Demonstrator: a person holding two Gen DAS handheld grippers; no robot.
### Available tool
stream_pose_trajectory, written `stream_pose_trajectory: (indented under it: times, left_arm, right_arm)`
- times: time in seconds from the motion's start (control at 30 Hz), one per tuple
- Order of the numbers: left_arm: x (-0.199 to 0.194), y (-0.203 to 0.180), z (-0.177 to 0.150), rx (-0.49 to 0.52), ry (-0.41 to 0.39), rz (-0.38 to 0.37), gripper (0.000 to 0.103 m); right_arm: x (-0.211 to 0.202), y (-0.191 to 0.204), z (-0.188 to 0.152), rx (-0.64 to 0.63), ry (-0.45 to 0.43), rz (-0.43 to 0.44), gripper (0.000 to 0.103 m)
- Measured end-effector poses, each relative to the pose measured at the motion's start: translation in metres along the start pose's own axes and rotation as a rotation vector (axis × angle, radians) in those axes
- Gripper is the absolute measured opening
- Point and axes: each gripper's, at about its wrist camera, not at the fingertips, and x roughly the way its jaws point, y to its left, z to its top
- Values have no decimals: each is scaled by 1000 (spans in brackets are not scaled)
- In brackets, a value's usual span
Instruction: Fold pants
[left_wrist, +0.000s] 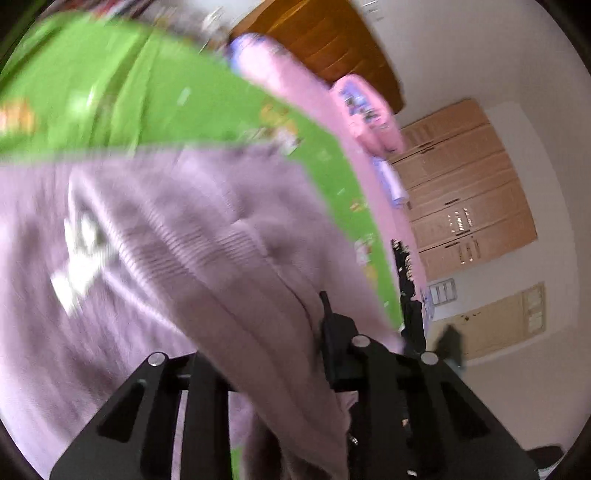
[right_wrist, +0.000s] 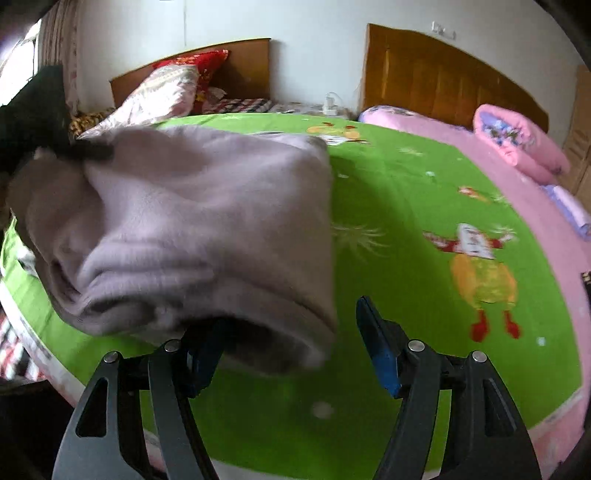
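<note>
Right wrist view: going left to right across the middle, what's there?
Lavender pants → bare green sheet → cartoon figure printed on the sheet → pink bedding at the far right edge.

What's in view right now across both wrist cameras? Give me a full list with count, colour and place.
pants: one, pale lilac, bunched and partly lifted over the green sheet, left of centre
green sheet: one, bright green with cartoon prints, covering the near bed
pink quilt: one, rolled, by the near bed's headboard
headboards: two, brown wood, against the white wall
pillows: two, one striped and one red, on the far bed
wardrobe: one, light wood, against the wall
left gripper: black, jaws closed on a fold of the pants
right gripper: dark grey with blue pads, jaws open, pants edge draped over its left finger
</note>
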Motion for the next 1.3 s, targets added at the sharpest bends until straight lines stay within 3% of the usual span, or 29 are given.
stream_pose_trajectory:
  times: [0.13, 0.23, 0.4, 0.47, 0.57, 0.73, 0.83, 0.9, 0.93, 0.97, 1.0, 1.03, 1.07, 1.13, 1.17, 1.2, 1.27, 1.3]
  left_arm:
    - [-67, -34, 19, 68, -145, -89, 23]
    - [-107, -15, 20, 60, -221, -57, 23]
    - [-81, 90, -16, -182, -128, 18, 23]
    - [-73, 121, -33, -266, -144, -25, 23]
    - [-87, 117, -40, -253, -199, -64, 23]
    - [-102, 89, -39, -147, -197, -2, 23]
    - [-89, 125, -50, -234, -136, 73, 30]
    - [-96, 132, -55, -279, -170, 22, 36]
    - [-108, 123, -58, -271, -202, 80, 43]
    - [-117, 114, -60, -257, -237, 176, 67]
    - [-140, 90, -65, -216, -321, 409, 77]
    - [-152, 69, -68, -162, -373, 522, 77]
    - [-159, 43, -69, -80, -403, 528, 77]
    - [-153, 9, -69, 19, -397, 345, 81]
    - [-135, -9, -65, 78, -358, 276, 82]
    - [-124, -17, -63, 124, -321, 294, 82]
    - [-80, -26, -57, 187, -254, 438, 80]
    - [-65, -20, -56, 191, -220, 462, 80]
  right_arm:
    - [5, 13, 6, -41, 6, -66, 68]
    - [-1, 17, 3, -78, -10, -106, 78]
    - [-1, 23, 1, -100, -9, -113, 81]
    - [1, 19, 1, -80, -1, -100, 82]
    - [-1, 19, 5, -87, 2, -105, 82]
    - [-5, 19, 6, -71, -6, -98, 83]
    - [2, 10, 2, -50, 30, -44, 84]
    - [-5, 9, 3, -84, 40, 3, 85]
    - [-11, 8, 2, -107, 41, 30, 85]
    - [-22, 5, 1, -133, 56, 93, 85]
    - [-32, 3, 1, -142, 51, 150, 84]
    - [-46, 2, 3, -138, 21, 207, 85]
    - [-62, 1, 11, -123, -30, 281, 85]
    - [-74, 8, 29, -109, -104, 344, 85]
    - [-72, 18, 42, -106, -135, 363, 85]
    - [-65, 28, 52, -104, -148, 377, 84]
    - [-43, 55, 66, -119, -125, 348, 78]
    - [-33, 64, 70, -141, -102, 327, 76]
